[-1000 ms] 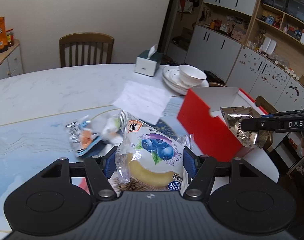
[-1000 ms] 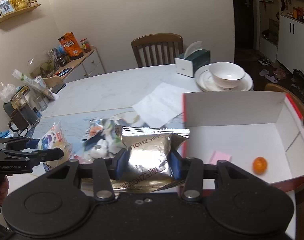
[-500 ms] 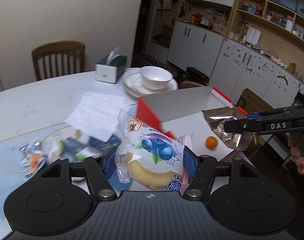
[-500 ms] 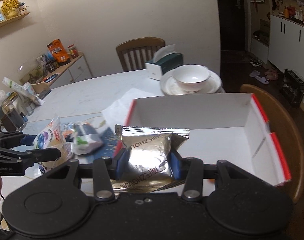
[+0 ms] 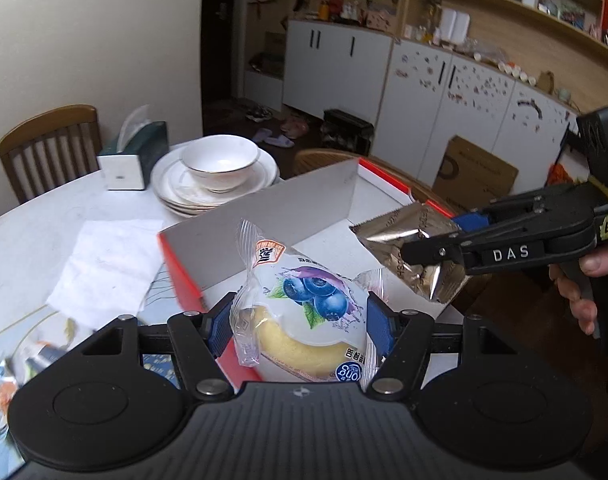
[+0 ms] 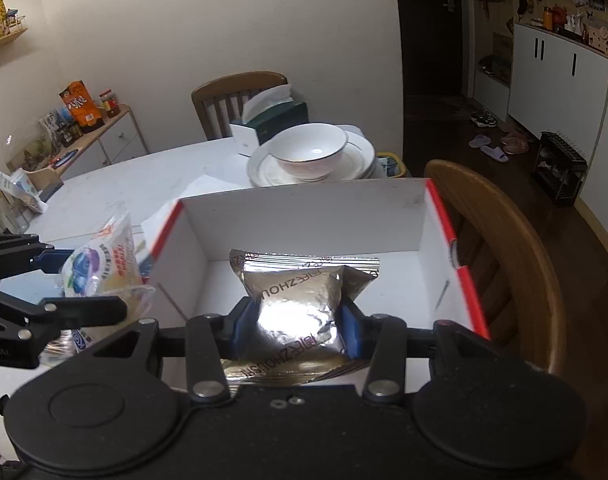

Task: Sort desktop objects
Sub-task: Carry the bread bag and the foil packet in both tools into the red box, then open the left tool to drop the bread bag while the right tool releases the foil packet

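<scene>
Clamping the blueberry bread packet (image 5: 304,320) between the blue pads (image 5: 220,326) of the left gripper (image 5: 300,328), holding it raised over the near left corner of the open white box (image 5: 288,216) with red edges. Pinching the silver foil snack bag (image 6: 296,304) between both fingers of the right gripper (image 6: 294,328), suspending it above the white floor of that same box, just inside the near wall. Appearing from the left wrist view as a crumpled foil pouch (image 5: 399,248) hanging from the black right gripper (image 5: 435,256), off to the right of the bread packet and apart from it. Showing in the right wrist view the bread packet (image 6: 104,268) and the left gripper (image 6: 64,280) just outside the box's left wall.

Lying blurred at the lower left edge, on the tabletop (image 5: 32,232), a few more snack wrappers (image 5: 8,376). Resting beside the box's left wall, a white sheet of paper (image 5: 108,268). Sitting beyond the box's far wall, a white bowl (image 6: 309,152) on stacked plates (image 6: 359,160), with a dark green tissue box (image 6: 272,120) just behind. Standing past the tabletop's far edge, a wooden chair (image 6: 236,96); curving around the box's right side, another wooden chair back (image 6: 515,240).
</scene>
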`<state>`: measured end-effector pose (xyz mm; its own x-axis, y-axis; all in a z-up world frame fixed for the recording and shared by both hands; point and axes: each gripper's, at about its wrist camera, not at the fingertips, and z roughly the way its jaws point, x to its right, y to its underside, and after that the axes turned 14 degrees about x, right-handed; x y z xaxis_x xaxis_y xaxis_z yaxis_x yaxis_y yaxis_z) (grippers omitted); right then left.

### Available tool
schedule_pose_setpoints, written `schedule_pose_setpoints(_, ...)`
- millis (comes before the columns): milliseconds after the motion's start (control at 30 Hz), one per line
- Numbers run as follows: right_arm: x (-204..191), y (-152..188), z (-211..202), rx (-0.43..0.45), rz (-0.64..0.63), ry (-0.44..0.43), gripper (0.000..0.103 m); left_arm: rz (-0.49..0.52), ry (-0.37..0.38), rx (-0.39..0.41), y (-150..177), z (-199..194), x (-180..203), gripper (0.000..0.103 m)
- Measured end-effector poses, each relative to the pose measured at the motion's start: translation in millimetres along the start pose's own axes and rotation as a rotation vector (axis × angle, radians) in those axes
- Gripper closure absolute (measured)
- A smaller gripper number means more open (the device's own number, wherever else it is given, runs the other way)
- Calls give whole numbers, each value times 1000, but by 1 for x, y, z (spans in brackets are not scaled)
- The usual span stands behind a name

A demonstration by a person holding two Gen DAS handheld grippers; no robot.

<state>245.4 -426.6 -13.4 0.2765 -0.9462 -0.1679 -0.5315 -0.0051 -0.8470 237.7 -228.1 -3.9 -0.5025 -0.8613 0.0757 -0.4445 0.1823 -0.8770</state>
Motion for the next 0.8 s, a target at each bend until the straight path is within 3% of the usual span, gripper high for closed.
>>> schedule_pose_setpoints(333, 24, -5, 27, -33, -21, 27, 59, 52, 3, -73, -2, 55, 4, 38)
schedule_pose_setpoints(800, 36, -6, 93, -155, -65, 29, 59, 80, 13, -222, 2, 121, -3, 38)
